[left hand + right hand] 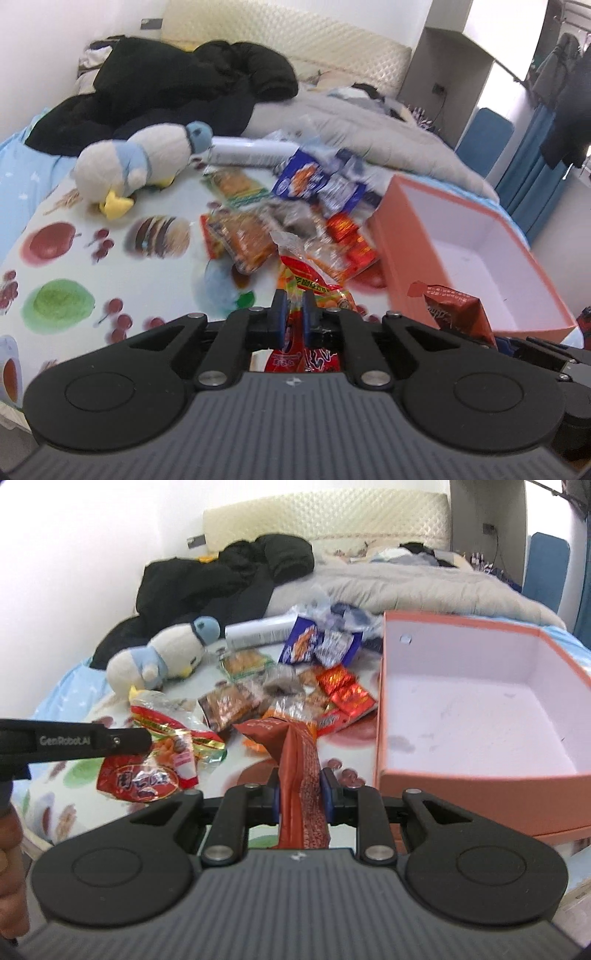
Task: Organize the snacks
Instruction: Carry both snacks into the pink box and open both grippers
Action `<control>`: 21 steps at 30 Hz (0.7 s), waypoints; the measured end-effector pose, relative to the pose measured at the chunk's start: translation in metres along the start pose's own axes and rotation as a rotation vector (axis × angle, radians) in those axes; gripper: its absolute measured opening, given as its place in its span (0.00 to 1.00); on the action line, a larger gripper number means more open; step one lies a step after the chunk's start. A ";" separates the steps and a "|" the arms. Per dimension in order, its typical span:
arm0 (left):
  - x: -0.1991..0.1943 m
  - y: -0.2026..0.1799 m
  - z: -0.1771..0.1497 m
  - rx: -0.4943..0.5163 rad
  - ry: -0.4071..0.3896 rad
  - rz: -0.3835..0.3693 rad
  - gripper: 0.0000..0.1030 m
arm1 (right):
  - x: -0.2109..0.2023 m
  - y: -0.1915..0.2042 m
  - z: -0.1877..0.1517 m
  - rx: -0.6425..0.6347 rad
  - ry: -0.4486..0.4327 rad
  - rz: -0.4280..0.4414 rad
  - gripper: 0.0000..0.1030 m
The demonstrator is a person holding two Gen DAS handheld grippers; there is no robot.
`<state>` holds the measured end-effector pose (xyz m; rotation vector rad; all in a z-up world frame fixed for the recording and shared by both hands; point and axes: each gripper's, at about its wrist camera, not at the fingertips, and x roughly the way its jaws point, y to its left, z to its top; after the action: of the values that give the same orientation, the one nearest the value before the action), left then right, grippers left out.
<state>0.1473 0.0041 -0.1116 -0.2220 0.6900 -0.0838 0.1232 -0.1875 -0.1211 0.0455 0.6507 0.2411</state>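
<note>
The left gripper (293,308) pinches a red snack packet (301,354) between its blue-padded fingers, the packet's orange-and-green top sticking out ahead of the tips. The right gripper (301,794) is clamped on a brown-red snack bag (299,775), which stands upright between its fingers, folded top pointing forward.

The landmark is the orange box (384,709), open, with a pale lining. The brown-red bag is held just left of the box's near corner; in the left wrist view it shows at the box's near wall (458,310). The red packet is held further left of the box. The snack pile (295,686) lies left of the box on a fruit-print cloth (110,266), red foil packets (345,692) nearest the box wall. A plush duck (147,162) lies beyond the pile, well apart from the box.
</note>
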 end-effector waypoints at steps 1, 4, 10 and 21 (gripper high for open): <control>-0.004 -0.004 0.003 0.002 -0.007 -0.007 0.09 | -0.006 -0.001 0.002 0.002 -0.008 0.003 0.24; -0.017 -0.018 0.012 0.009 -0.029 -0.035 0.09 | -0.023 -0.006 0.011 0.008 -0.035 0.005 0.24; -0.032 -0.052 0.030 0.039 -0.079 -0.111 0.09 | -0.051 -0.023 0.025 0.035 -0.082 -0.015 0.24; 0.000 -0.136 0.049 0.126 -0.071 -0.231 0.09 | -0.074 -0.086 0.042 0.082 -0.149 -0.124 0.24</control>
<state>0.1783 -0.1200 -0.0431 -0.1824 0.5842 -0.3381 0.1100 -0.2873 -0.0540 0.1003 0.5124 0.0903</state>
